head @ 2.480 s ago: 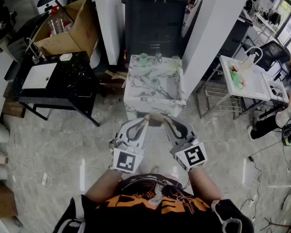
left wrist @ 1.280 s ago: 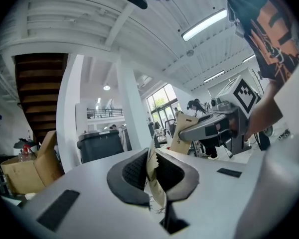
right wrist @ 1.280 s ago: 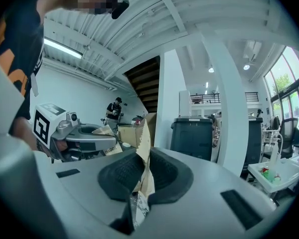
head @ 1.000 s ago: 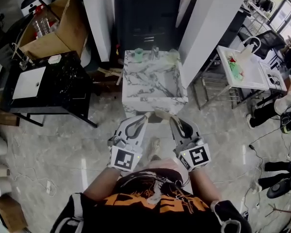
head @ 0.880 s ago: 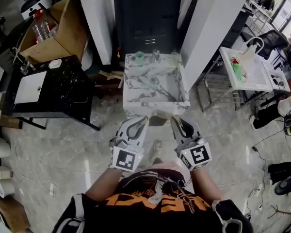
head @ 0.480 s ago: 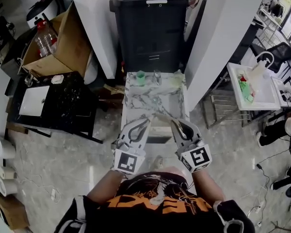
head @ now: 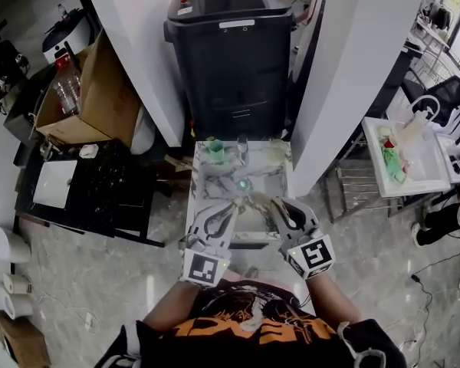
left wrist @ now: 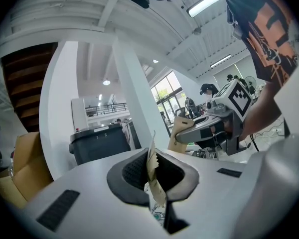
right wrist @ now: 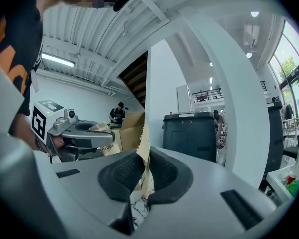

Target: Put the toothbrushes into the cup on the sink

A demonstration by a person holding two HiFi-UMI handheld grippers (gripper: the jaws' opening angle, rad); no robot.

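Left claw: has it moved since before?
Yes. The left claw, shut on a paper packet, has gone forward: its tip now reaches the marble sink's front rim, earlier short of it.

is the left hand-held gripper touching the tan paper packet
Touching. The left gripper view shows the left hand-held gripper shut on the tan paper packet, whose serrated edge sticks up from the jaws.

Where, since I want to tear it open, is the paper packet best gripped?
At its two ends, one gripper from each side, as now: the left gripper and right gripper are each shut on an end of the paper packet. It is thin and flat, so its faces sit flush between jaws, and the zigzag-cut edge sticking out would likely start a tear.
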